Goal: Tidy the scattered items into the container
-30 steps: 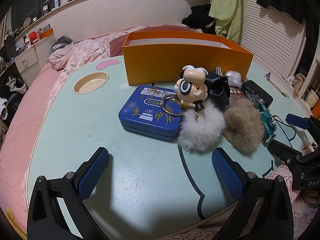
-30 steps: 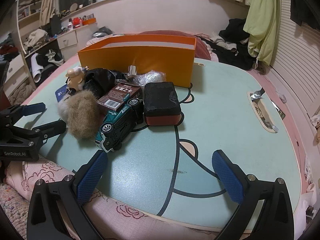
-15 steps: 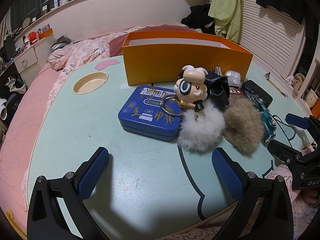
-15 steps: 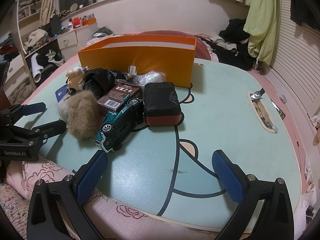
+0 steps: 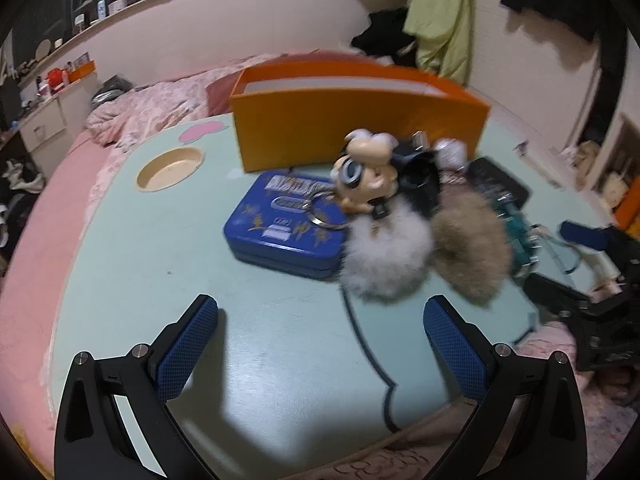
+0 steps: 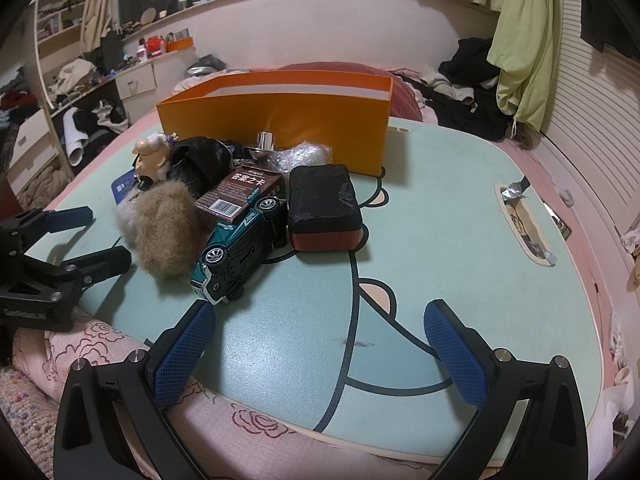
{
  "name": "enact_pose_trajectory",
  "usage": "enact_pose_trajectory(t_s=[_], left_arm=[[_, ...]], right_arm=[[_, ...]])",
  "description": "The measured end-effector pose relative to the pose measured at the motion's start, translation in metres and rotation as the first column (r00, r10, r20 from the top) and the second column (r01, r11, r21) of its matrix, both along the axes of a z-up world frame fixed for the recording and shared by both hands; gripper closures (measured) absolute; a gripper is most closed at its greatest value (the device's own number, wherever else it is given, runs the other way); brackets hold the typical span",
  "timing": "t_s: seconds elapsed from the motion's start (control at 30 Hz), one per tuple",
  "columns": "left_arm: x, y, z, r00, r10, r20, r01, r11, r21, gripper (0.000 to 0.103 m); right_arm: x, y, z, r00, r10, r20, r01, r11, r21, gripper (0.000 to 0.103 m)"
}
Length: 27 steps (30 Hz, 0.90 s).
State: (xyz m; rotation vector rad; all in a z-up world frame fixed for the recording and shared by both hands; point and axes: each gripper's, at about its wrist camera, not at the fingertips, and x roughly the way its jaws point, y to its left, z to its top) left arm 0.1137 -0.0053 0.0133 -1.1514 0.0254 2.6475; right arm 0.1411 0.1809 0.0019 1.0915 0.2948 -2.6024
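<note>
An orange box (image 5: 360, 116) (image 6: 276, 120) stands at the back of the pale green table (image 5: 160, 280) (image 6: 460, 240). In front of it lie a blue tin (image 5: 280, 224), a cartoon keychain figure (image 5: 364, 176) (image 6: 150, 158) with a white pompom (image 5: 384, 256), a brown pompom (image 5: 472, 248) (image 6: 166, 232), a green toy car (image 6: 236, 248), a brown carton (image 6: 240, 196) and a black-and-red block (image 6: 324, 208). My left gripper (image 5: 320, 340) is open, nearer than the tin and pompoms. My right gripper (image 6: 320, 344) is open, just short of the toy car.
A round cup recess (image 5: 170, 168) sits in the table's left side and a slot with foil (image 6: 520, 216) on its right. A pink bed (image 5: 32, 260), a white drawer unit (image 6: 136, 80) and hanging clothes (image 6: 524, 40) surround the table.
The left wrist view has shifted and blurred, so my left gripper is moving, apparently forward and to the left. The right gripper and the objects have stayed put.
</note>
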Motion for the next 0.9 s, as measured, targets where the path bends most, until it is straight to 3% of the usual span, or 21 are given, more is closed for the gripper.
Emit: enact_pose_trajectory(t_s=[0.13, 0.27, 0.43, 0.63, 0.73, 0.9], left_arm=[[0.011, -0.008, 0.018, 0.995, -0.012, -0.095, 0.015, 0.999, 0.032, 0.001], [0.004, -0.021, 0.033, 0.993, 0.006, -0.117, -0.002, 0.999, 0.038, 0.015], [-0.018, -0.032, 0.035, 0.997, -0.014, -0.074, 0.018, 0.999, 0.044, 0.015], [-0.042, -0.022, 0.028, 0.999, -0.033, -0.042, 0.032, 0.999, -0.011, 0.015], [-0.056, -0.027, 0.024, 0.999, -0.043, 0.000, 0.043, 0.998, 0.044, 0.027], [-0.058, -0.041, 0.031, 0.998, -0.056, -0.035, 0.060, 0.991, 0.123, 0.028]], right_arm=[[0.000, 0.000, 0.000, 1.000, 0.000, 0.000, 0.000, 1.000, 0.000, 0.000], [0.000, 0.000, 0.000, 1.000, -0.001, 0.001, 0.001, 1.000, -0.002, 0.000], [0.000, 0.000, 0.000, 1.000, -0.001, 0.001, 0.001, 1.000, -0.003, 0.000], [0.000, -0.001, 0.000, 1.000, -0.001, 0.001, 0.001, 1.000, -0.004, 0.000], [0.000, -0.001, 0.000, 1.000, -0.002, 0.001, 0.002, 1.000, -0.005, 0.000], [0.000, -0.001, 0.000, 1.000, -0.002, 0.002, 0.002, 1.000, -0.006, 0.000]])
